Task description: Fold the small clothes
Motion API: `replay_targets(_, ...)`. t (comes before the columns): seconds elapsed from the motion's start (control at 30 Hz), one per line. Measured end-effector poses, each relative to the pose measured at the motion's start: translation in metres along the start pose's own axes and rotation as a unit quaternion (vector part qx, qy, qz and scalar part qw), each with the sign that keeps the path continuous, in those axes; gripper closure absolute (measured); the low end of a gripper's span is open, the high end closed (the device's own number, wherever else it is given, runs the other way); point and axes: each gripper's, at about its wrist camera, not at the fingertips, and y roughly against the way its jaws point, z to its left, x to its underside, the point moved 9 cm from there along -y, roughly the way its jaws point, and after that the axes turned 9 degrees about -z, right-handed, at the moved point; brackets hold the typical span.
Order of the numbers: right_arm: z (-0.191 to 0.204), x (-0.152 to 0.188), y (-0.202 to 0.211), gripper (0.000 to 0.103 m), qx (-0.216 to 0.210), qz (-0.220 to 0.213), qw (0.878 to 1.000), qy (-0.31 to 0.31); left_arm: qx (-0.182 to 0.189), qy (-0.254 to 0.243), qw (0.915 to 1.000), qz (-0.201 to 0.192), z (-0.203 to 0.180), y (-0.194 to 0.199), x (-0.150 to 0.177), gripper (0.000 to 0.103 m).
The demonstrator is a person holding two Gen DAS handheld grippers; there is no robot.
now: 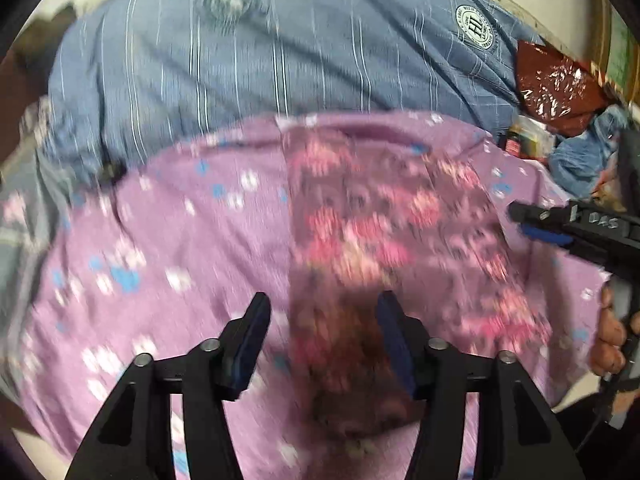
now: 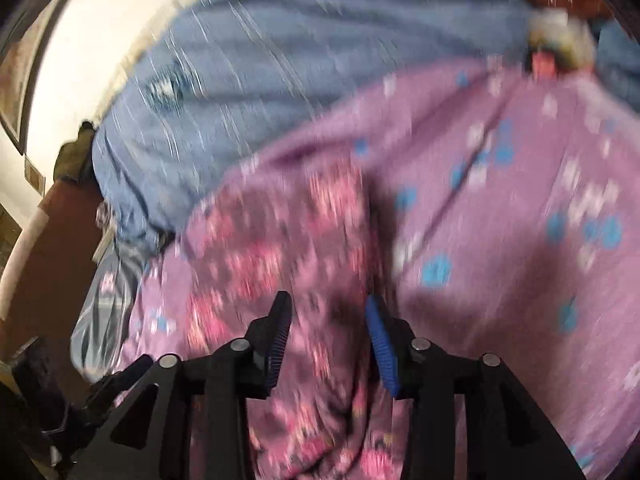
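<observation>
Both the left gripper (image 1: 320, 320) and right gripper (image 2: 326, 320) hang spread wide over the floral garment (image 1: 360, 216), lying mid purple sheet (image 1: 180, 240), probably lining up a fold grab.

Soft matt cloth throughout: lilac printed garment (image 1: 192, 240), with darker floral fabric strip (image 1: 360, 220) over it. Beyond the garment, woven blue striped pillow (image 1: 280, 52); beside the pillow, glossy crinkled red plastic wrapper (image 1: 556, 84).

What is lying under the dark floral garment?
The floral garment lies on a purple cloth with blue and white dots. Beyond that is a blue striped sheet. Whatever is beneath the cloth is covered.
</observation>
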Motion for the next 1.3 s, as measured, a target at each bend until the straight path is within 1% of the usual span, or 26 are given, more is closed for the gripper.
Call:
replay_targets(0.03, 0.003, -0.007, 0.000, 0.061, 0.003, -0.012, 1.000, 0.013, -0.017, -0.013, 0.9997, -0.005, 0.000, -0.003, -0.009, 0.043)
replay_targets(0.07, 0.009, -0.014, -0.003, 0.064, 0.008, -0.023, 0.999, 0.034, -0.033, -0.024, 0.9991, -0.009, 0.000, -0.011, -0.020, 0.043)
replay_targets(0.1, 0.014, -0.020, -0.010, 0.067, 0.015, -0.025, 0.999, 0.045, -0.039, -0.029, 0.9988, -0.011, -0.001, -0.017, -0.026, 0.043)
replay_targets(0.13, 0.017, -0.022, -0.019, 0.079, 0.020, -0.022, 0.998, 0.049, -0.047, -0.031, 0.9984, -0.010, -0.001, -0.026, -0.033, 0.043)
replay_targets(0.17, 0.020, -0.023, -0.030, 0.097, 0.019, -0.013, 0.999, 0.049, -0.056, -0.031, 0.9979, -0.007, 0.000, -0.037, -0.038, 0.043)
replay_targets(0.2, 0.021, -0.023, -0.042, 0.100, 0.023, -0.002, 0.998, 0.053, -0.064, -0.029, 0.9975, -0.002, 0.002, -0.047, -0.042, 0.043)
replay_targets(0.23, 0.023, -0.022, -0.049, 0.099, 0.031, 0.002, 0.998, 0.058, -0.069, -0.028, 0.9972, 0.002, 0.004, -0.059, -0.044, 0.043)
replay_targets(0.27, 0.021, -0.021, -0.059, 0.099, 0.048, 0.008, 0.997, 0.067, -0.074, -0.028, 0.9968, 0.007, 0.006, -0.071, -0.045, 0.043)
replay_targets(0.3, 0.018, -0.016, -0.069, 0.099, 0.063, 0.022, 0.995, 0.073, -0.083, -0.032, 0.9959, 0.015, 0.008, -0.083, -0.045, 0.043)
replay_targets(0.37, 0.010, -0.001, -0.093, 0.100, 0.079, 0.067, 0.992, 0.074, -0.092, -0.046, 0.9942, 0.031, 0.009, -0.108, -0.041, 0.042)
replay_targets(0.4, 0.005, 0.007, -0.106, 0.101, 0.090, 0.087, 0.989, 0.075, -0.095, -0.058, 0.9927, 0.047, 0.008, -0.121, -0.036, 0.041)
replay_targets(0.43, 0.003, 0.008, -0.110, 0.103, 0.095, 0.091, 0.988, 0.079, -0.100, -0.067, 0.9907, 0.064, 0.006, -0.132, -0.029, 0.041)
replay_targets(0.47, 0.004, 0.005, -0.111, 0.103, 0.099, 0.084, 0.987, 0.090, -0.102, -0.070, 0.9899, 0.069, 0.004, -0.137, -0.027, 0.041)
replay_targets(0.5, 0.005, 0.004, -0.110, 0.102, 0.102, 0.086, 0.986, 0.096, -0.103, -0.073, 0.9899, 0.065, 0.003, -0.138, -0.031, 0.041)
replay_targets(0.57, 0.006, 0.002, -0.105, 0.102, 0.111, 0.080, 0.984, 0.110, -0.100, -0.077, 0.9908, 0.050, -0.001, -0.130, -0.035, 0.043)
replay_targets(0.6, 0.006, 0.000, -0.102, 0.102, 0.125, 0.071, 0.983, 0.118, -0.093, -0.074, 0.9920, 0.041, -0.002, -0.122, -0.038, 0.043)
replay_targets(0.63, 0.009, -0.004, -0.092, 0.095, 0.144, 0.051, 0.979, 0.135, -0.091, -0.070, 0.9929, 0.032, -0.003, -0.113, -0.039, 0.043)
replay_targets(0.67, 0.012, -0.008, -0.085, 0.094, 0.149, 0.034, 0.977, 0.147, -0.088, -0.066, 0.9938, 0.021, -0.003, -0.104, -0.041, 0.043)
replay_targets(0.7, 0.018, -0.014, -0.074, 0.094, 0.151, 0.011, 0.975, 0.164, -0.084, -0.062, 0.9945, 0.010, -0.005, -0.094, -0.043, 0.043)
replay_targets(0.77, 0.023, -0.023, -0.058, 0.094, 0.156, -0.021, 0.972, 0.177, -0.080, -0.057, 0.9951, -0.009, -0.006, -0.075, -0.044, 0.043)
replay_targets(0.83, 0.025, -0.027, -0.043, 0.093, 0.162, -0.044, 0.969, 0.179, -0.076, -0.057, 0.9951, -0.026, -0.010, -0.055, -0.044, 0.043)
replay_targets(0.87, 0.025, -0.028, -0.036, 0.093, 0.173, -0.055, 0.965, 0.187, -0.075, -0.058, 0.9950, -0.031, -0.012, -0.046, -0.041, 0.043)
replay_targets(0.93, 0.026, -0.029, -0.029, 0.093, 0.180, -0.065, 0.960, 0.204, -0.074, -0.062, 0.9945, -0.042, -0.015, -0.026, -0.039, 0.043)
replay_targets(1.1, 0.025, -0.029, -0.018, 0.093, 0.192, -0.079, 0.954, 0.215, -0.066, -0.058, 0.9949, -0.050, -0.022, 0.009, -0.031, 0.043)
replay_targets(1.3, 0.020, -0.029, -0.013, 0.093, 0.195, -0.082, 0.953, 0.216, -0.065, -0.061, 0.9950, -0.046, -0.026, 0.013, -0.028, 0.043)
